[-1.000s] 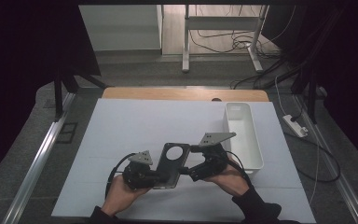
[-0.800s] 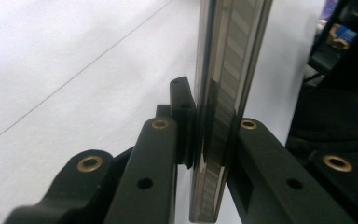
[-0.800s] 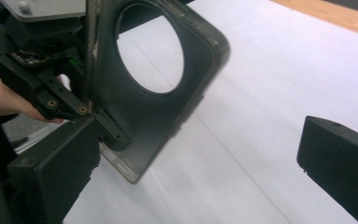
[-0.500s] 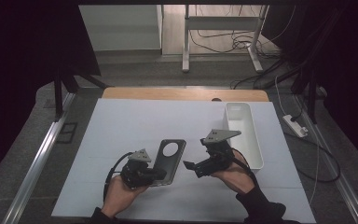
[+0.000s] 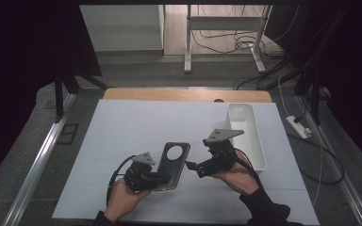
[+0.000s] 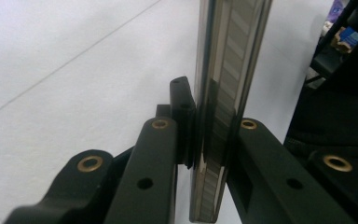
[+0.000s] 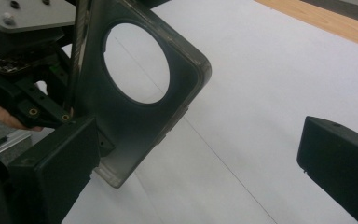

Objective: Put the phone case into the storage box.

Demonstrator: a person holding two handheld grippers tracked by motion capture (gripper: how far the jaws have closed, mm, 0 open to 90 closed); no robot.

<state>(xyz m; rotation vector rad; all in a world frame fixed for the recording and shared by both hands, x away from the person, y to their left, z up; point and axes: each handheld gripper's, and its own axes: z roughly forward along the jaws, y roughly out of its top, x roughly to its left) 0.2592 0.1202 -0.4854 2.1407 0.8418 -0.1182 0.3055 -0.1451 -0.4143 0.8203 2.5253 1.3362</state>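
Left gripper (image 5: 162,178): near the front edge of the white worktop (image 5: 136,127), left of its middle, held in the person's left hand (image 5: 122,200). Its jaws are pinched on the lower part of the phone case; the left gripper view shows both black jaws pressing the case's thin edge (image 6: 223,93) from either side.

Phone case (image 5: 173,162): dark, translucent, rounded corners, one large round opening near its far end. It stands tilted off the worktop, clamped by the left gripper, between the two grippers. In the right gripper view its inner face (image 7: 140,121) is turned to the camera.

Right gripper (image 5: 192,166): just right of the case, held in the person's right hand (image 5: 235,176). Its jaws have just been opening and are spread wide; no pad presses on the case.

White tray (image 5: 259,141): long, narrow, along the right edge of the worktop, behind the right hand.
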